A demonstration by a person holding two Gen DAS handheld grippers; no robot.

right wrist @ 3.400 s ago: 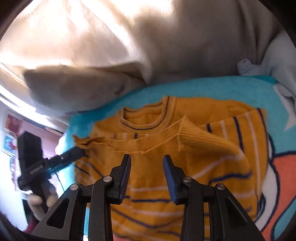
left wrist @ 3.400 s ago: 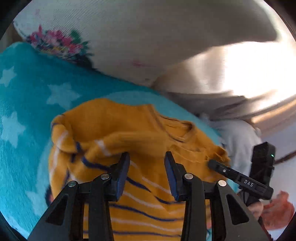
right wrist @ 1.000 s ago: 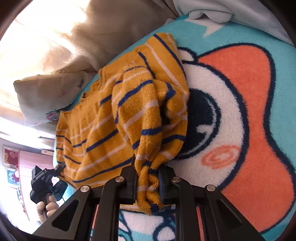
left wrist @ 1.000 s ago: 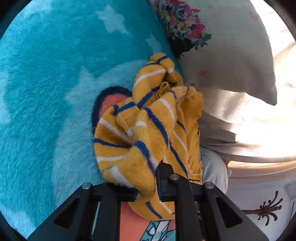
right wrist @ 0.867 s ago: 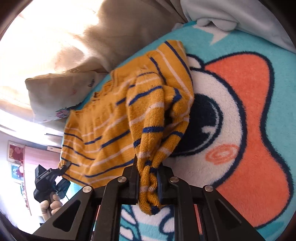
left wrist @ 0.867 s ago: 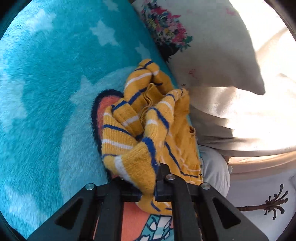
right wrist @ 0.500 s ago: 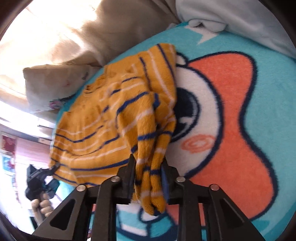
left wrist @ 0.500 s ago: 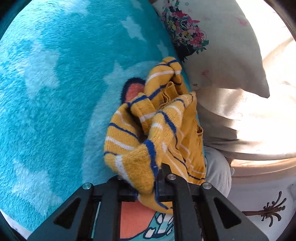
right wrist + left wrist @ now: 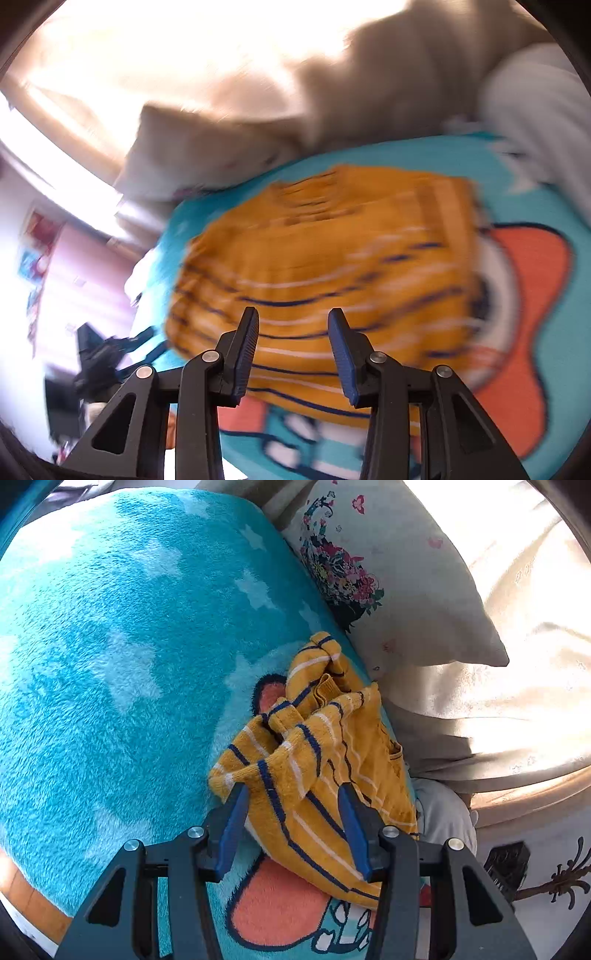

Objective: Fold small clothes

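Note:
The mustard-yellow sweater (image 9: 332, 738) with navy and white stripes lies folded in a bunch on the turquoise blanket (image 9: 110, 664). My left gripper (image 9: 291, 790) is low over its near edge; its jaws are opening, the knit fold lies loose between the blue pads (image 9: 231, 827), and they do not squeeze it. The right wrist view is blurred by motion. There the sweater (image 9: 332, 240) lies as a broad folded slab, and my right gripper (image 9: 293, 312) hovers above its near edge, jaws opening with nothing between the fingers.
A white floral pillow (image 9: 388, 590) and beige bedding (image 9: 517, 701) press against the sweater's far side. A pale grey cloth (image 9: 443, 812) lies beside it. The blanket carries an orange cartoon patch (image 9: 532, 314). A wooden bed edge (image 9: 33, 904) shows at lower left.
Both grippers were shut on bunched folds of the sweater and have let go. The right gripper has lifted and rolled, and the sweater now lies folded on the blanket.

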